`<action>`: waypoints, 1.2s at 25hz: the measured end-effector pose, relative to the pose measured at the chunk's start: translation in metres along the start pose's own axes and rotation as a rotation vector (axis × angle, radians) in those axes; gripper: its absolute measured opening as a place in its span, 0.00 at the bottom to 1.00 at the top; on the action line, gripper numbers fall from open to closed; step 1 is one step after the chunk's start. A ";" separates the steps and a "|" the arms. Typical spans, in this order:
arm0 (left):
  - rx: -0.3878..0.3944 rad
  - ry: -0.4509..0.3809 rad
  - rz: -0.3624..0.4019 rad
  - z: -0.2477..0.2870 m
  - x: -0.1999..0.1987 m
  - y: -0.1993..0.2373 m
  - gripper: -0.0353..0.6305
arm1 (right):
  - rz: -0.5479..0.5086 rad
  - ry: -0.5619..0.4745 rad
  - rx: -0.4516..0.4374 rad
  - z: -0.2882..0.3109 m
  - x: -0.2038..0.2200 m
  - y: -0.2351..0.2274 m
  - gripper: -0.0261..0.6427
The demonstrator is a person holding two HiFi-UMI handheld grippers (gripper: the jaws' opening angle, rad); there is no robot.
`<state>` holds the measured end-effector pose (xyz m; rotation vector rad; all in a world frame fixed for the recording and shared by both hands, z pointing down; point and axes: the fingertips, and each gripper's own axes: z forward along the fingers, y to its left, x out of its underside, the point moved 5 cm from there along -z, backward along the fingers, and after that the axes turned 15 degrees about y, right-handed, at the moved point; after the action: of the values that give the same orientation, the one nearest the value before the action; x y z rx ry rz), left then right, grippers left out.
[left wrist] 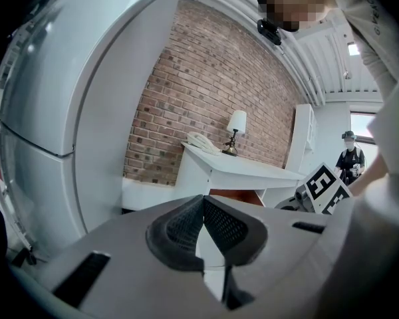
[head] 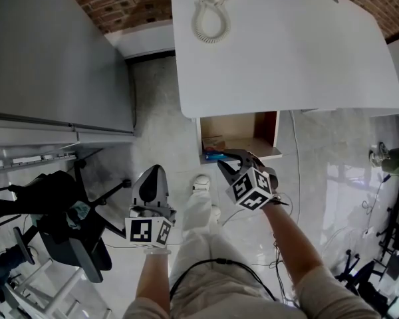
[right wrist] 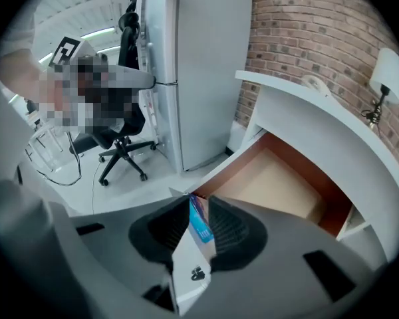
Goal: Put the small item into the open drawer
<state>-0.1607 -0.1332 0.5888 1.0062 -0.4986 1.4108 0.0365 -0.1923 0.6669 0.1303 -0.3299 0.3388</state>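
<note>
The small flat white box with the blue face (right wrist: 201, 226) stands on edge between the jaws of your right gripper (right wrist: 199, 219). The dark ribbed pads sit narrow and close on its two broad faces, so you are holding it. Its long axis runs along the jaws, blue end out at the tips and white end back toward your hand. In the head view the box (head: 215, 155) sits right at the front left corner of the open wooden drawer (head: 242, 153), just about over the rim and not yet clearly inside. From the fingers, the drawer's bare floor (right wrist: 279, 185) lies ahead and to the right, so the coming move probably calls for a short carry that way and downward before you let go. Mind two edges: the drawer's front rim just under the tips, and the white desk top (head: 286, 52), which overhangs the back of the drawer and leaves only the front part open from above. That open part looks roomy enough for so slim a box, which I would expect to tip flat once released. Your right gripper (head: 227, 159) is far nearer. Your left gripper (head: 153, 173) hangs well apart over the pale floor, its pads (left wrist: 186, 221) meeting at the tips with nothing between them.
</note>
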 end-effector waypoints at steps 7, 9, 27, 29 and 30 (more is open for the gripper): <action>0.009 -0.014 0.012 -0.008 -0.009 -0.005 0.06 | 0.098 -0.054 0.047 -0.025 0.003 -0.008 0.07; 0.011 -0.018 0.014 -0.011 -0.013 -0.007 0.06 | 0.126 -0.073 0.058 -0.035 0.003 -0.008 0.05; 0.034 -0.072 0.071 -0.043 -0.060 -0.042 0.06 | 0.435 -0.362 0.147 -0.146 0.022 -0.036 0.05; 0.037 -0.073 0.080 -0.047 -0.064 -0.047 0.06 | 0.443 -0.385 0.162 -0.158 0.025 -0.036 0.05; 0.038 -0.074 0.082 -0.050 -0.067 -0.049 0.06 | 0.448 -0.395 0.168 -0.165 0.027 -0.037 0.05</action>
<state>-0.1374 -0.1245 0.4954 1.0821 -0.5755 1.4647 0.1217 -0.1888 0.5187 0.2913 -0.7255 0.7893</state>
